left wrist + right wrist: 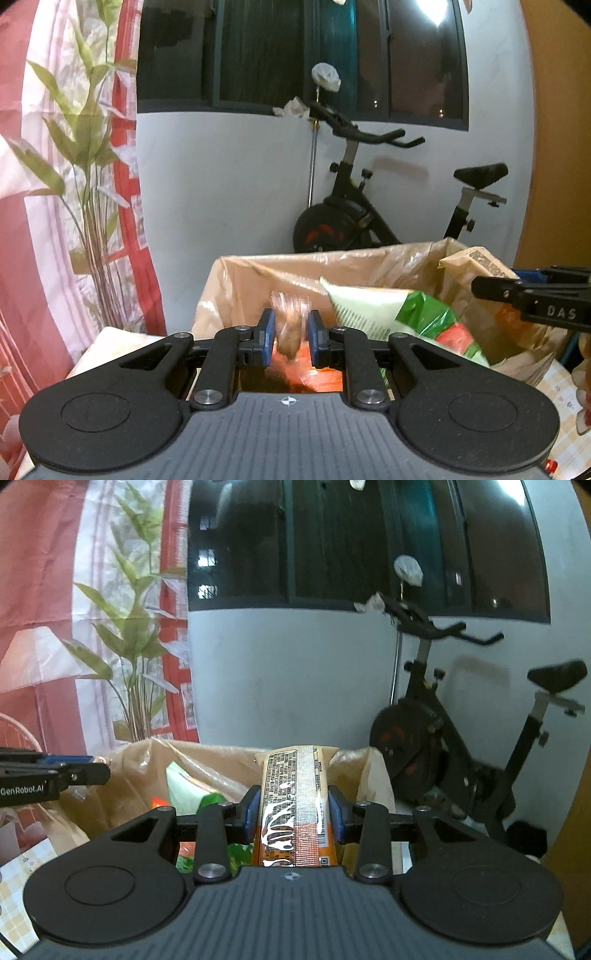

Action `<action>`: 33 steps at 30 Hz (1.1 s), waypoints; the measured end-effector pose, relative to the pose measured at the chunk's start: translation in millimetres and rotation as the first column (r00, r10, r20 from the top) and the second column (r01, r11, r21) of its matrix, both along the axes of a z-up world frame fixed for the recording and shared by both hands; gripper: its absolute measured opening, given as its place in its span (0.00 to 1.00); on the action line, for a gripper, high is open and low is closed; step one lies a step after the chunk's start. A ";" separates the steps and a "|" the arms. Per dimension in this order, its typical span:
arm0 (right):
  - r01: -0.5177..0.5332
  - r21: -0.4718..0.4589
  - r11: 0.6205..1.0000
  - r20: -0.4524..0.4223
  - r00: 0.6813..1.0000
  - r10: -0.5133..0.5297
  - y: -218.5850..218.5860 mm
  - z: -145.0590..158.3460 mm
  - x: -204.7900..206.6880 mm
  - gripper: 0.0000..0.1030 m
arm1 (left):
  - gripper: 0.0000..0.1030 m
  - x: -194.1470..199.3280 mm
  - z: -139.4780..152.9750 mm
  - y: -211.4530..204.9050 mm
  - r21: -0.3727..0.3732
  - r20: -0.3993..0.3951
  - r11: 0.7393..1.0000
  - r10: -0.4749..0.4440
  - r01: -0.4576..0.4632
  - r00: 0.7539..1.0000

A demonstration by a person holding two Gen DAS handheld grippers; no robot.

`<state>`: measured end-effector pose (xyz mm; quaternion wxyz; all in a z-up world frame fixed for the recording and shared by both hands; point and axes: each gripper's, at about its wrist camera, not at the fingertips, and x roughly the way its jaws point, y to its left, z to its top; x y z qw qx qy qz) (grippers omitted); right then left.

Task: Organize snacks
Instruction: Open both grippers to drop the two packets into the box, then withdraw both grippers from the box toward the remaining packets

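My left gripper (pixel 290 326) is shut on a small brown wrapped snack (pixel 288 341), blurred, held over the near side of a plastic-lined cardboard box (pixel 255 280). Inside the box lies a green and white snack bag (pixel 388 310) with orange packets under it. My right gripper (pixel 293 808) is shut on a long orange and tan snack packet (pixel 295 775) printed with text, which sticks up over the box (pixel 125 775). The green bag (pixel 184 790) shows to its left. Each gripper appears at the edge of the other's view: right gripper (pixel 480 286), left gripper (pixel 103 771).
A black exercise bike (pixel 369 214) stands against the white wall behind the box, below a dark window (pixel 295 55). A red and white curtain with a leaf print (pixel 74 166) hangs on the left. A checked tablecloth (pixel 14 878) covers the surface under the box.
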<state>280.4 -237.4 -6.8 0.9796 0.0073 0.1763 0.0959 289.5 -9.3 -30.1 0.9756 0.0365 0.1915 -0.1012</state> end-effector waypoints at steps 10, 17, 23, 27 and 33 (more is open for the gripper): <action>0.000 -0.005 1.000 -0.030 1.000 0.000 -3.2 0.8 -10.3 0.42 | 0.53 -14.0 2.1 4.0 -0.010 -0.003 1.000 0.005 -0.005 1.000; -0.014 0.001 1.000 -0.013 1.000 0.014 -2.0 7.7 -33.1 0.42 | 0.56 -35.6 3.4 8.6 -0.029 -0.007 1.000 0.011 -0.012 1.000; -0.039 -0.012 0.999 0.003 0.999 0.039 -1.7 10.1 -58.7 0.42 | 0.58 -60.2 5.1 8.2 -0.045 0.001 0.999 0.007 -0.007 1.000; -0.040 -0.004 0.999 0.000 0.999 0.040 -5.6 7.9 -74.3 0.42 | 0.58 -77.3 4.1 4.1 -0.055 -0.007 0.998 -0.015 0.015 1.000; -0.039 0.004 0.999 -0.009 0.999 0.039 -11.8 2.0 -95.3 0.42 | 0.58 -99.6 -7.3 1.8 -0.097 -0.032 0.995 -0.029 0.025 0.999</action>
